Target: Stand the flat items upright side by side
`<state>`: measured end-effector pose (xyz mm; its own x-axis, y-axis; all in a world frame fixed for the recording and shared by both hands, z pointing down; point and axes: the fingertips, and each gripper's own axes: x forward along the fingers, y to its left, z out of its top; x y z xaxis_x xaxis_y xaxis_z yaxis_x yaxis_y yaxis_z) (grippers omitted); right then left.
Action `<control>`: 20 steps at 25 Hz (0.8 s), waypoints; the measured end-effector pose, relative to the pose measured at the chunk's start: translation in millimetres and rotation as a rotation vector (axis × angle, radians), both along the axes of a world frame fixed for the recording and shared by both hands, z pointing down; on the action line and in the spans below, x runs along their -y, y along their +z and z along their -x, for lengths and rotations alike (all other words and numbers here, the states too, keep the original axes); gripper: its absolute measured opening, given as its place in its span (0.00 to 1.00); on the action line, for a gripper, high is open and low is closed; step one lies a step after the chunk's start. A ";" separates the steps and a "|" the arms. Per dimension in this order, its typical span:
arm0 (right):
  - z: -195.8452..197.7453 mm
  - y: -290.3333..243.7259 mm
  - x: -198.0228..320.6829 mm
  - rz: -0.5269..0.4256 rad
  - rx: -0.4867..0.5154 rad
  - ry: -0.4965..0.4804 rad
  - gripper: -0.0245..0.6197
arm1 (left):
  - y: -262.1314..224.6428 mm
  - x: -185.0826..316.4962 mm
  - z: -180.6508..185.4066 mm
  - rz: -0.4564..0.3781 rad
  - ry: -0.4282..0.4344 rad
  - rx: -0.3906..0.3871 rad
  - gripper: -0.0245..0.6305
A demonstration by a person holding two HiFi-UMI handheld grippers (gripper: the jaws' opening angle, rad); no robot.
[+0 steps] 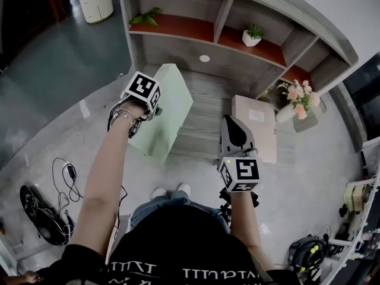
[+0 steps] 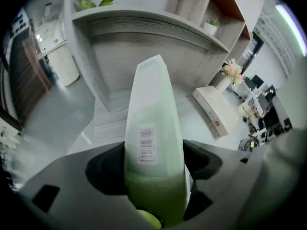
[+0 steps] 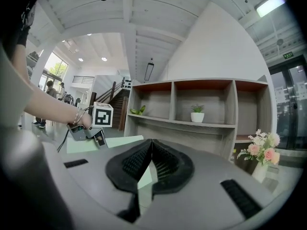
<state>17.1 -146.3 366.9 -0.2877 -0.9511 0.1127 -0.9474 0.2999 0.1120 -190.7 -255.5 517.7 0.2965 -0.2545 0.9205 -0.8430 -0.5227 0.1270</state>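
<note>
A pale green flat box (image 1: 169,108) is clamped at its near edge by my left gripper (image 1: 153,107) and held tilted above the grey wood surface (image 1: 205,108). In the left gripper view the box (image 2: 151,109) stands narrow side up between the jaws of that gripper (image 2: 153,164), and both pads press on it. A beige flat box (image 1: 256,126) lies flat on the same surface, just right of my right gripper (image 1: 235,128). In the right gripper view that gripper (image 3: 151,145) is shut and empty, and the green box (image 3: 122,143) shows beyond it.
A grey shelf unit (image 1: 237,58) with open compartments stands behind the surface. It holds a small potted plant (image 1: 252,35) and green leaves (image 1: 145,18). A flower vase (image 1: 298,101) stands at the right. Cables (image 1: 50,209) lie on the floor at the left, and equipment (image 1: 356,200) at the right.
</note>
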 end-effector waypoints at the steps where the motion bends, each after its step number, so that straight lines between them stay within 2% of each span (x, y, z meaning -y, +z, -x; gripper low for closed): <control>1: -2.1 -0.5 0.8 -0.001 0.005 0.005 0.06 | -4.3 2.2 -2.5 -0.022 0.034 0.047 0.58; 7: -12.7 -0.8 4.7 -0.005 0.045 0.024 0.06 | -14.8 15.7 -13.7 -0.162 0.248 0.336 0.58; 9: -17.3 -1.2 5.6 -0.006 0.060 0.029 0.06 | -12.7 16.5 -15.1 -0.188 0.301 0.408 0.58; 11: -21.7 -0.4 7.1 -0.004 0.077 0.030 0.06 | -10.8 13.6 -17.3 -0.179 0.337 0.433 0.58; 14: -27.2 3.1 9.0 0.002 0.093 0.026 0.06 | -10.8 8.7 -20.2 -0.133 0.373 0.425 0.59; 20: -37.9 8.2 13.0 0.009 0.108 0.021 0.06 | -12.0 -0.5 -18.5 0.022 0.449 0.412 0.60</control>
<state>55.0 -159.3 375.2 -0.2787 -0.9561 0.0906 -0.9599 0.2804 0.0066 -172.2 -255.1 505.8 -0.0110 -0.1663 0.9860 -0.5229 -0.8395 -0.1474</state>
